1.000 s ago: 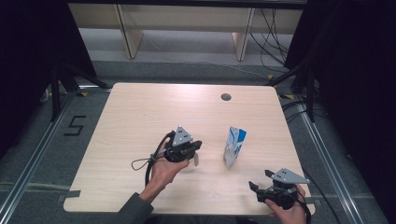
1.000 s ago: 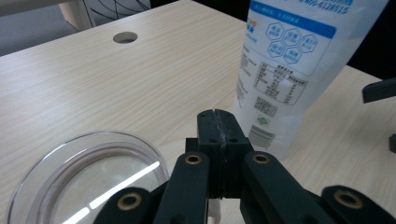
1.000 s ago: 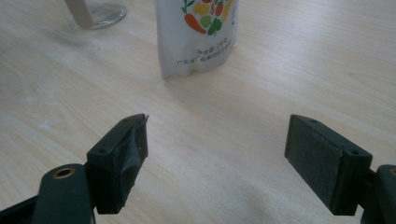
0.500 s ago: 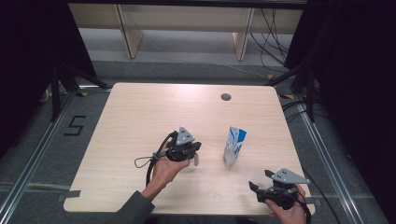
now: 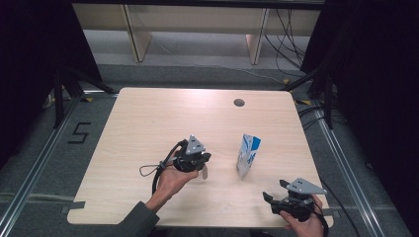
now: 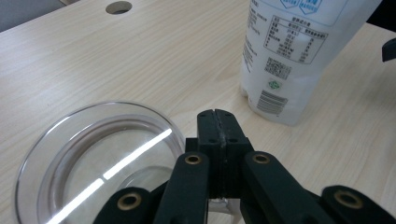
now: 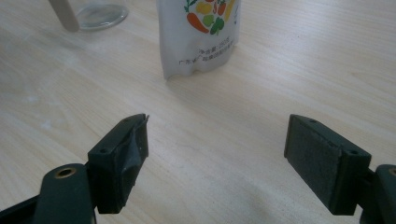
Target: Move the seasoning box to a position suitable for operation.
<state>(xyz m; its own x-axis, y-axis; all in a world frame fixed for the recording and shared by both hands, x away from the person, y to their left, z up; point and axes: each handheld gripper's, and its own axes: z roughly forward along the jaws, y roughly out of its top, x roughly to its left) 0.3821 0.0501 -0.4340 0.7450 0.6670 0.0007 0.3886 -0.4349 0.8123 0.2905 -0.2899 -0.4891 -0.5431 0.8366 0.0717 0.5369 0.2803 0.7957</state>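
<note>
A white stand-up pouch [image 5: 248, 155] with blue print stands upright right of the table's middle; its label side [image 6: 299, 56] faces my left gripper and its vegetable print [image 7: 198, 32] faces my right one. A clear glass [image 6: 93, 154] sits on the table just left of and under my left gripper [image 6: 216, 116], whose jaws are pressed together; whether they touch the glass I cannot tell. In the high view that gripper [image 5: 203, 165] sits left of the pouch. My right gripper [image 7: 217, 154] is open and empty, near the front right edge [image 5: 275, 190], short of the pouch.
The light wooden table [image 5: 148, 123] has a round cable hole [image 5: 239, 102] at the back right. The glass [image 7: 100, 14] shows at the far left of the right gripper view beside a pale stick [image 7: 65, 14]. A black cable [image 5: 153, 170] loops left of the left hand.
</note>
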